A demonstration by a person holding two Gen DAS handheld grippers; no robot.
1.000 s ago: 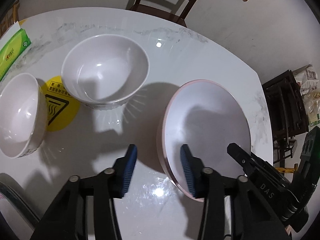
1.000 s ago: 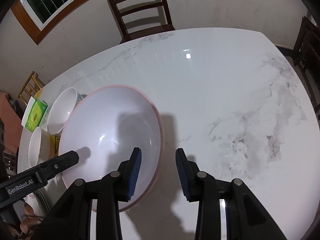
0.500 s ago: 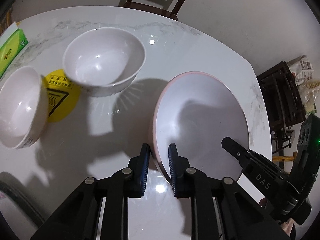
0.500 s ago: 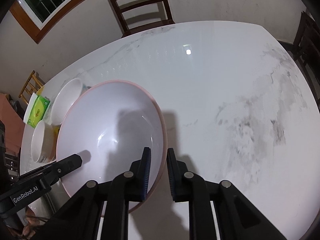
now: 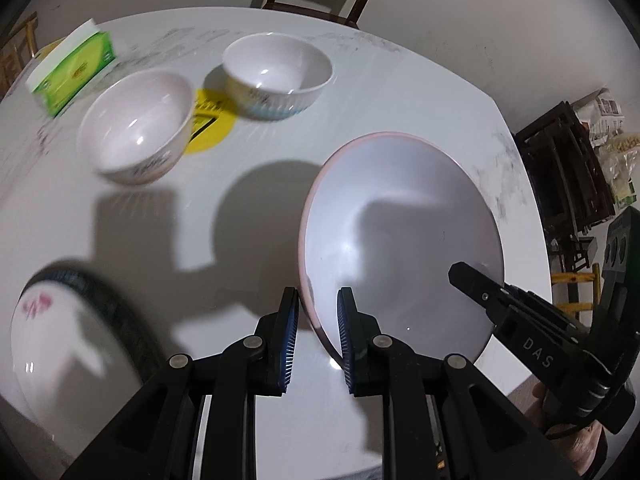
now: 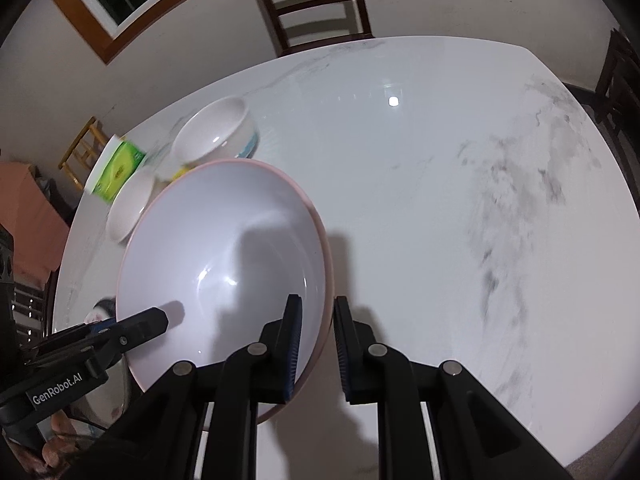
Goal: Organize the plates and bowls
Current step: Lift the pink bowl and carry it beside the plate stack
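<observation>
A large pink-rimmed bowl [image 5: 400,224] is held in the air above the white marble table [image 5: 256,208], gripped on two sides. My left gripper [image 5: 317,322] is shut on its left rim. My right gripper [image 6: 316,334] is shut on its right rim [image 6: 326,264]. The bowl [image 6: 224,264] fills the left of the right wrist view. Two smaller white bowls [image 5: 136,124] [image 5: 278,76] stand at the far left of the table. A plate with a dark rim and red mark [image 5: 60,344] lies at the near left, blurred.
A green tissue box [image 5: 74,70] and a yellow round sticker [image 5: 210,128] lie by the small bowls. A wooden chair [image 6: 316,0] stands behind the table. Dark furniture [image 5: 568,168] stands to the right. The table's right half [image 6: 480,200] shows only grey marbling.
Both grippers closed on the big bowl's rim and lifted it off the table. It has moved toward the near left, and the dark-rimmed plate has come into view.
</observation>
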